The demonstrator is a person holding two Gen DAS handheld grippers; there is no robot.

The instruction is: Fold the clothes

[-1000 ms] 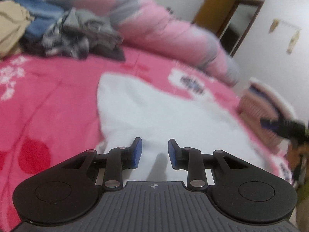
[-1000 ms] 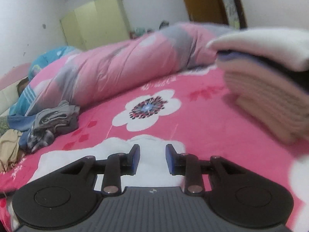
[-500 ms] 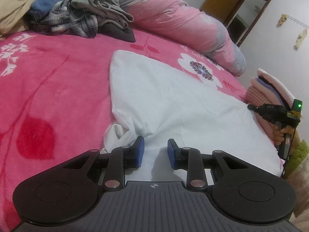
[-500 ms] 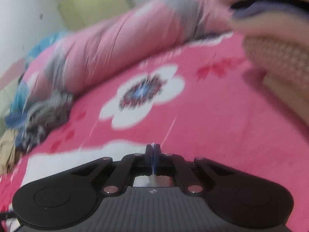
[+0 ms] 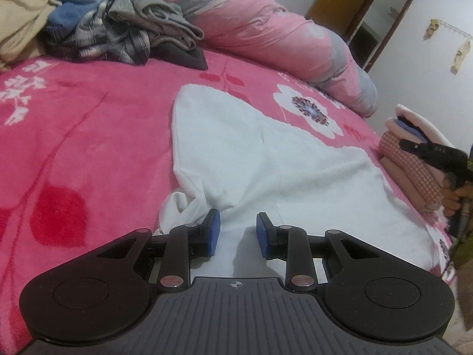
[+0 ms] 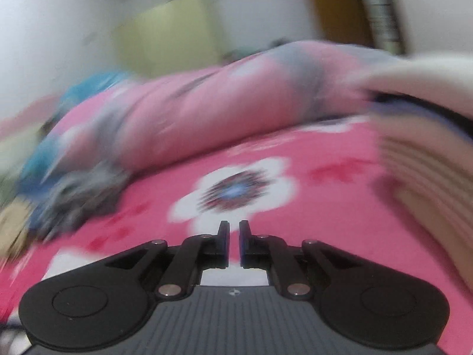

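A white garment [image 5: 266, 162] lies spread on the pink flowered bed [image 5: 88, 136], with a rolled quilt [image 5: 266, 29] behind. The left tongs [image 5: 235, 233] hang partly open over its near edge, holding nothing. The right tongs [image 6: 234, 244] have just been opening to a narrow, empty slit.

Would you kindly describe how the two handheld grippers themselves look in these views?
Both match: the left gripper and the right gripper have a ribbed dark grey body with a small crosshair mark, two round black housings, black linkage arms with silver pivot pins, and blue pads on the fingers. No cables or sleeves are visible.
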